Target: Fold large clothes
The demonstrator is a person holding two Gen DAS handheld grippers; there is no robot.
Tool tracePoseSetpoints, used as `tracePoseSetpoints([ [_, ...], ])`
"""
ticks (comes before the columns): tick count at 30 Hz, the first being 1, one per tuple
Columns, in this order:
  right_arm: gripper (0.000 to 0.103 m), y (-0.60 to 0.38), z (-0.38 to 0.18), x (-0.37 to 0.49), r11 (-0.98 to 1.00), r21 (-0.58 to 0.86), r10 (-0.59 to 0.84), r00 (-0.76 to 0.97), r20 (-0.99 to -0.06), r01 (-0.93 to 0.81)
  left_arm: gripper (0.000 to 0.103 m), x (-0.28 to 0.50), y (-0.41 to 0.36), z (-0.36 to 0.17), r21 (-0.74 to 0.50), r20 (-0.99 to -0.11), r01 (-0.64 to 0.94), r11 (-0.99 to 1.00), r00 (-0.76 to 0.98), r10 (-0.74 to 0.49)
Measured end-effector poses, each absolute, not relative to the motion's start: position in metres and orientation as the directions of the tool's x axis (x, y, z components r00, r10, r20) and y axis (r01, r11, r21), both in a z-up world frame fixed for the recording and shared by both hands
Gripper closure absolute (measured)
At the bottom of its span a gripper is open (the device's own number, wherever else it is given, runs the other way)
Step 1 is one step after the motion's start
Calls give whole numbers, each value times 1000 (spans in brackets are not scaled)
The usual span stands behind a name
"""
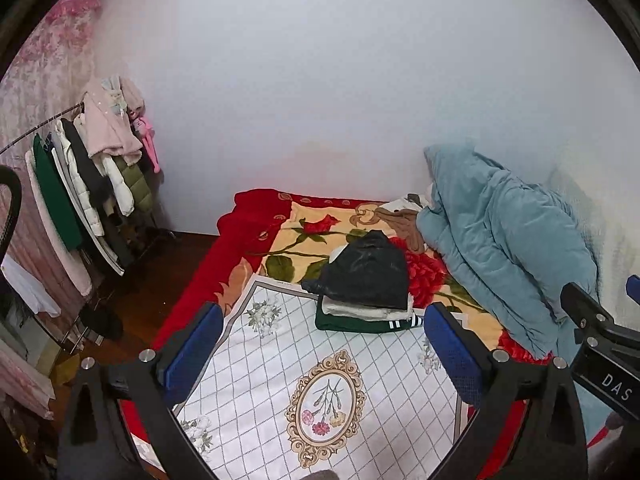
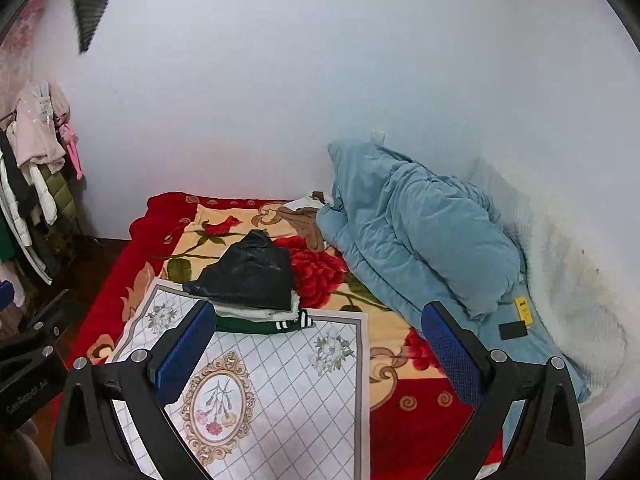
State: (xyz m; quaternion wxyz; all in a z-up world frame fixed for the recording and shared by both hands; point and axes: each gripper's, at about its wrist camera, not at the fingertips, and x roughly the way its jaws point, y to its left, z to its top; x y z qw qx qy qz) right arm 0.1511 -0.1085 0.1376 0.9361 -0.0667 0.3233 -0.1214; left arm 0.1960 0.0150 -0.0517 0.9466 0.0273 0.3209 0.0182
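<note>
Left claw spread wide and empty above the bed, right claw likewise, folded clothes stack lying flat, long axis across the bed

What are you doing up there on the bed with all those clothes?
Someone is folding big clothes on the bed, holding a hand-held gripper in each hand. Right now both the left hand-held gripper and the right hand-held gripper are open and holding nothing, hovering over the white patterned cloth. A stack of folded clothes already sits at its far edge, black on top, then white, then green. A blue quilt is bunched by the wall, and more clothes hang on a rack.
</note>
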Motion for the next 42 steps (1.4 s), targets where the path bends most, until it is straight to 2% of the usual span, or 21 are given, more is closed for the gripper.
tracePoseSetpoints([
  [42, 0, -109, 153, 123, 975, -171, -215, 780, -588, 141, 0, 162, 8, -36, 63, -574, -29, 998, 817, 60],
])
